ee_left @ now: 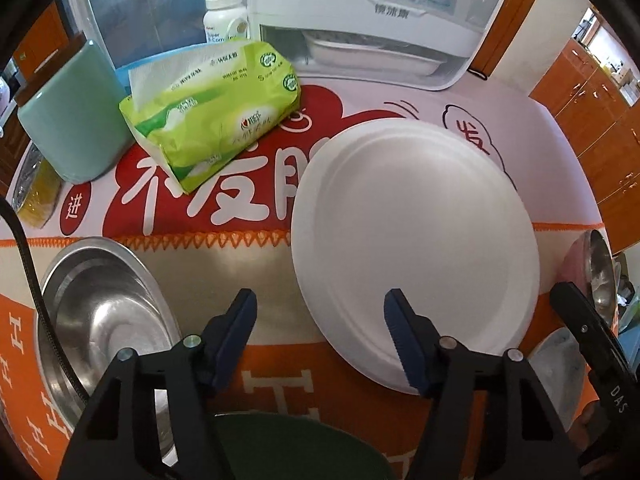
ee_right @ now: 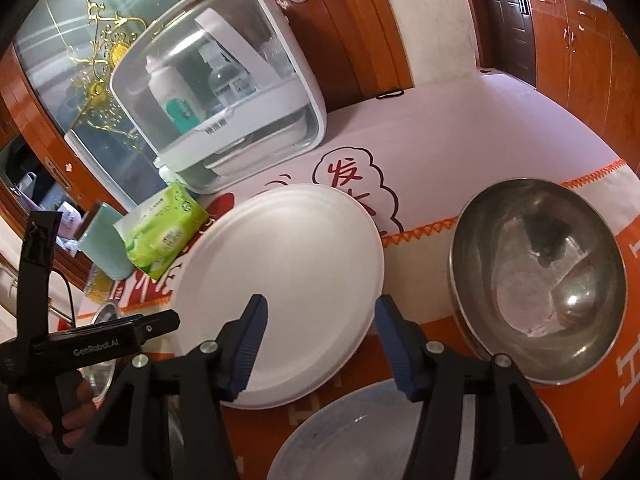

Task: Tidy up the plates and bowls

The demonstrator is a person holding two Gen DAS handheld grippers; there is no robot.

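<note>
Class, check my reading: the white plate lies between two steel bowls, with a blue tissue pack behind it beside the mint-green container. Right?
Not quite: the tissue pack is green, not blue, as the left wrist view shows. The rest stands: white plate, steel bowls, mint-green container.

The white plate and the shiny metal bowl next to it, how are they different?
The white plate is matte and plain, while the steel bowl gleams and mirrors things above it. The plate is flat and shallow; the bowl is deep with tall sides. The plate looks wider across than the bowl. Both are round, empty, and sit right-side up on the orange and white tablecloth.
</note>
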